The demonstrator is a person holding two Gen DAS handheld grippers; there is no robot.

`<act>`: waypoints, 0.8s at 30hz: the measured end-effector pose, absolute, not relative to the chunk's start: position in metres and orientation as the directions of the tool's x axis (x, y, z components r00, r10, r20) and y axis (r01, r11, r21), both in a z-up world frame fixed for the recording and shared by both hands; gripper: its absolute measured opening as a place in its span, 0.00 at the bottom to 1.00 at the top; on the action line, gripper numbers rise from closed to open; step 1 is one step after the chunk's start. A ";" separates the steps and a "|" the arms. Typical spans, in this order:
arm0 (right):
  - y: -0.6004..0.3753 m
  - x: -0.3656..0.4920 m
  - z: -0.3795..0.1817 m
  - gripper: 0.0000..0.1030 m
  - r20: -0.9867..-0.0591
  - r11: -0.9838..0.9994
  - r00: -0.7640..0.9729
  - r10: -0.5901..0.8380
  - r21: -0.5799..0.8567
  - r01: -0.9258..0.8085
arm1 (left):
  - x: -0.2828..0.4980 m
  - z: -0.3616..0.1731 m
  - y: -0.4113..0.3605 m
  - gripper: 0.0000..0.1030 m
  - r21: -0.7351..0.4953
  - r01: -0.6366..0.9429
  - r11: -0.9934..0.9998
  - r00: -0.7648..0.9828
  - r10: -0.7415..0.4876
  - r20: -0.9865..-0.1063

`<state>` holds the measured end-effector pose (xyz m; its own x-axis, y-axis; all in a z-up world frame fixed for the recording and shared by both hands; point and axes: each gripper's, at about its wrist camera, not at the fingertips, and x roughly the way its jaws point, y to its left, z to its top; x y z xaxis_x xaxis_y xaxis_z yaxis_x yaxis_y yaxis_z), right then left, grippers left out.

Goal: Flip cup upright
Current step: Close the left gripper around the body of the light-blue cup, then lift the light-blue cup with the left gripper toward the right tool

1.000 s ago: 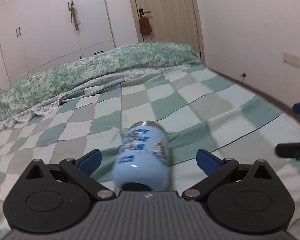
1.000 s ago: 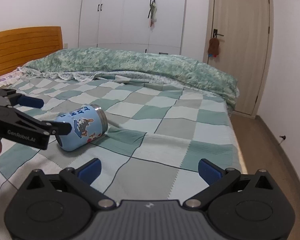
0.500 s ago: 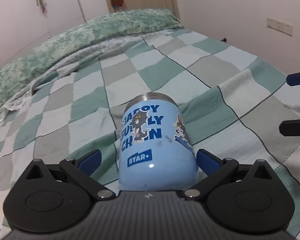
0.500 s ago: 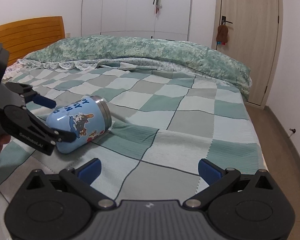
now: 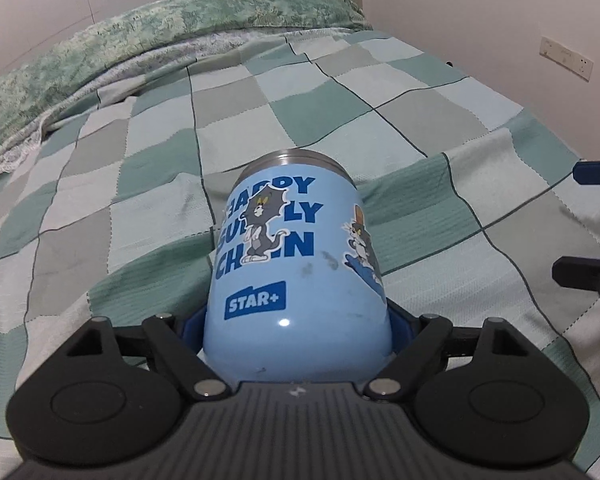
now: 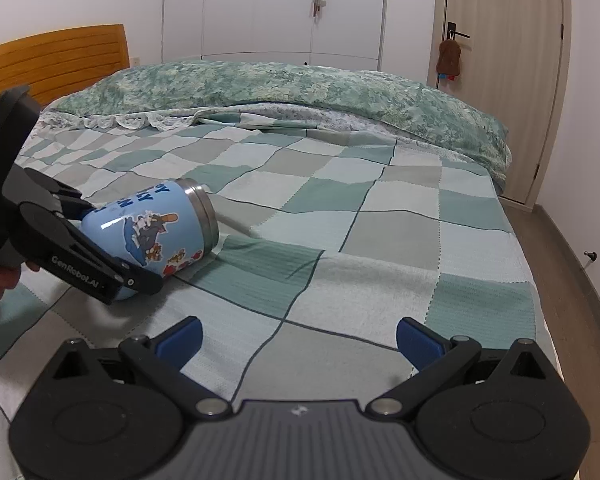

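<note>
A light blue cartoon-print cup (image 5: pixel 296 280) with a steel rim lies on its side on the checked blanket, rim pointing away from my left gripper. My left gripper (image 5: pixel 296 328) is shut on the cup's base end, blue pads pressed against both sides. In the right wrist view the cup (image 6: pixel 160 232) lies at the left, held by the left gripper (image 6: pixel 100 248), its rim tilted slightly up off the blanket. My right gripper (image 6: pixel 298 338) is open and empty, low over the blanket to the right of the cup; its fingers (image 5: pixel 596 172) show at the left view's right edge.
The green and grey checked blanket (image 6: pixel 380 216) covers the bed. A rolled green floral duvet (image 6: pixel 300 88) lies along the far side. A wooden headboard (image 6: pixel 52 56) is at the left, a door (image 6: pixel 500 80) and floor at the right.
My left gripper moved in around the cup's base and closed on it. The right gripper stayed open, shifting only slightly.
</note>
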<state>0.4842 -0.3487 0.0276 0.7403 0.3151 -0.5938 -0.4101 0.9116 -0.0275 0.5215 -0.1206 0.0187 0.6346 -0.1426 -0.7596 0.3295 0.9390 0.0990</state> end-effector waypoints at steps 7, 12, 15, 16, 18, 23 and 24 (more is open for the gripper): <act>-0.352 0.467 0.042 1.00 -0.571 0.908 0.749 0.334 -0.016 -0.418 | 0.500 0.028 -0.123 0.83 0.107 0.336 0.936 0.651 -0.148 -0.745; -0.355 0.448 0.055 1.00 -0.560 0.908 0.753 0.344 -0.005 -0.418 | 0.477 0.032 -0.129 0.83 0.114 0.363 0.925 0.636 -0.156 -0.756; -0.356 0.435 0.061 1.00 -0.553 0.902 0.753 0.357 -0.005 -0.431 | 0.472 0.028 -0.133 0.83 0.117 0.373 0.920 0.599 -0.143 -0.788; -0.356 0.432 0.062 1.00 -0.553 0.900 0.751 0.360 -0.006 -0.436 | 0.474 0.027 -0.136 0.83 0.126 0.374 0.919 0.590 -0.131 -0.797; -0.357 0.429 0.061 1.00 -0.554 0.897 0.750 0.362 -0.010 -0.441 | 0.478 0.026 -0.138 0.84 0.135 0.370 0.919 0.589 -0.120 -0.799; -0.362 0.439 0.052 1.00 -0.565 0.900 0.742 0.361 0.003 -0.436 | 0.495 0.019 -0.141 0.82 0.143 0.359 0.922 0.576 -0.099 -0.811; -0.363 0.443 0.049 1.00 -0.568 0.902 0.740 0.360 0.010 -0.432 | 0.498 0.016 -0.139 0.82 0.138 0.356 0.924 0.573 -0.099 -0.814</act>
<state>0.4426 -0.3630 0.0490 0.7401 0.3604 -0.5678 -0.4319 0.9019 0.0096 0.4975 -0.1392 0.0160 0.5727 -0.0991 -0.8137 0.3558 0.9243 0.1379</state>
